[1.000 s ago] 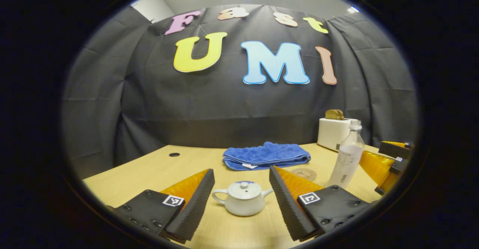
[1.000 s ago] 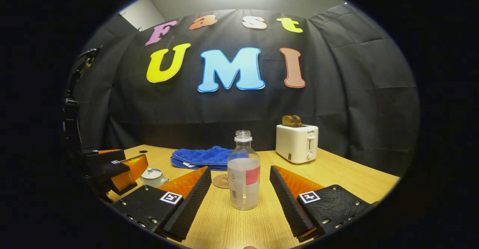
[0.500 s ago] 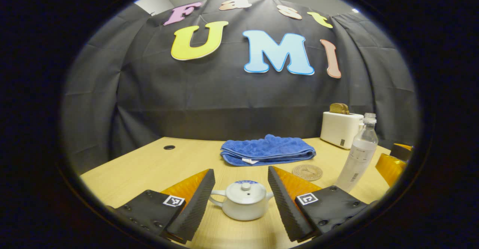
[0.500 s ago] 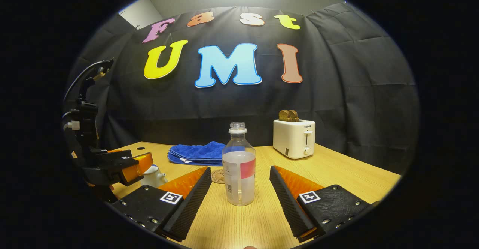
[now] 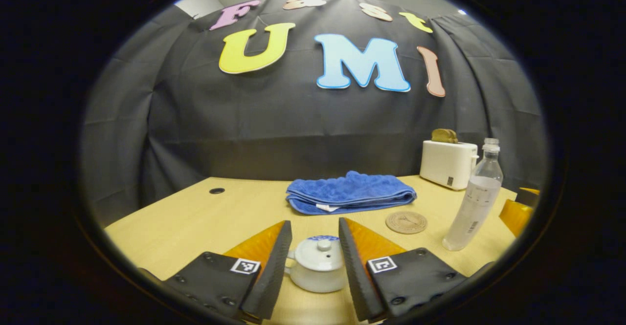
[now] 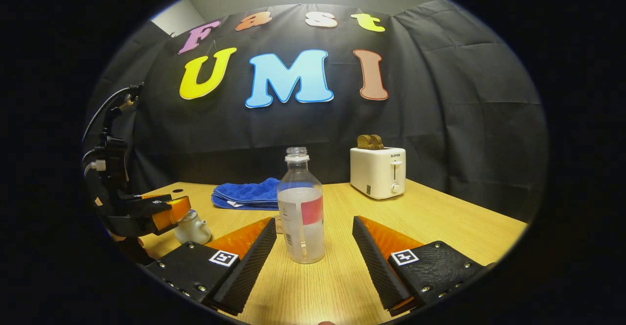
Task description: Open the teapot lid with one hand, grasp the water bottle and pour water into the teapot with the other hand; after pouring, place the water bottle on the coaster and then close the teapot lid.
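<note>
A small white teapot (image 5: 318, 266) with its lid (image 5: 318, 254) on sits on the wooden table (image 5: 195, 222). My left gripper (image 5: 314, 221) is open but narrowed, one finger close on each side of the lid; I cannot make out contact. A clear uncapped water bottle (image 6: 301, 212), half full, stands upright between the fingers of my open right gripper (image 6: 313, 220), untouched and nearer the left finger. The same bottle (image 5: 474, 203) appears at the right of the left gripper view, next to a round brown coaster (image 5: 406, 222). The left gripper (image 6: 161, 212) hangs over the teapot (image 6: 191, 229).
A folded blue towel (image 5: 349, 198) lies behind the teapot. A white toaster (image 6: 377, 171) with toast stands at the back right. A cable hole (image 5: 216, 190) marks the table's far left. The black cloth wall closes the back.
My left gripper's fingers have narrowed around the teapot lid and the gripper has come lower over the pot. My right gripper has edged closer to the bottle and stays open.
</note>
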A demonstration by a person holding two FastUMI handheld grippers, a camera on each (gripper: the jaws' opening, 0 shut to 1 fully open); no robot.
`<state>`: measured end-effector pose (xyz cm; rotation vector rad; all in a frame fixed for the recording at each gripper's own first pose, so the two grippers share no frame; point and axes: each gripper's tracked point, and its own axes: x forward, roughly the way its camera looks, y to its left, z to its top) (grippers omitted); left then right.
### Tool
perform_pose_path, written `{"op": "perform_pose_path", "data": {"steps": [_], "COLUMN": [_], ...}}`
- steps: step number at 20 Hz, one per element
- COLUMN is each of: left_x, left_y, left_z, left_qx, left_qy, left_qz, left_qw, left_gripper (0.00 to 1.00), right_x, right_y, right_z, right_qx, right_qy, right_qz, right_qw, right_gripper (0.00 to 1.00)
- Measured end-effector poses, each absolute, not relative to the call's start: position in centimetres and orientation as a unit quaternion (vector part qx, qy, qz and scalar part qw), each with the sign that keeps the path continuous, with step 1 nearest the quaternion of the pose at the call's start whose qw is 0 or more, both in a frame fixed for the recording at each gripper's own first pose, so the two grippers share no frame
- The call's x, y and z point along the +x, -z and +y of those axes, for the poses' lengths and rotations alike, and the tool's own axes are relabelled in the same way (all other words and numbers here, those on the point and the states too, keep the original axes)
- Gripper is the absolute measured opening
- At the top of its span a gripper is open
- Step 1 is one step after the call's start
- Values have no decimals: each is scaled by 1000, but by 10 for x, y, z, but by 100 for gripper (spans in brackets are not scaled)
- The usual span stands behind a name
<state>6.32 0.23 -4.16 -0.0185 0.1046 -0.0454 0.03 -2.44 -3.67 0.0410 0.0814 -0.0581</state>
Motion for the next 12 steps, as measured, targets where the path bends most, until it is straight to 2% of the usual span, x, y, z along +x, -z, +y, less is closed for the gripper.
{"op": "perform_pose_path", "data": {"steps": [4,6,9,11,12], "left_x": [63,65,67,66,67], "left_y": [55,53,51,50,50], "left_z": [0,0,3,1,0], "left_qx": [-3,-2,0,3,9], "left_qy": [27,28,25,28,27], "left_qz": [71,70,65,66,63], "left_qw": [997,997,998,997,998], "left_gripper": [61,52,53,33,33], "right_x": [2,2,3,3,2], "right_y": [41,43,44,45,45], "right_z": [-29,-31,-33,-34,-34], "right_qx": [28,33,38,39,39], "right_qy": [34,36,37,38,38], "right_qz": [46,48,50,51,50], "right_qw": [998,998,997,997,997], "right_gripper": [98,98,98,98,98]}}
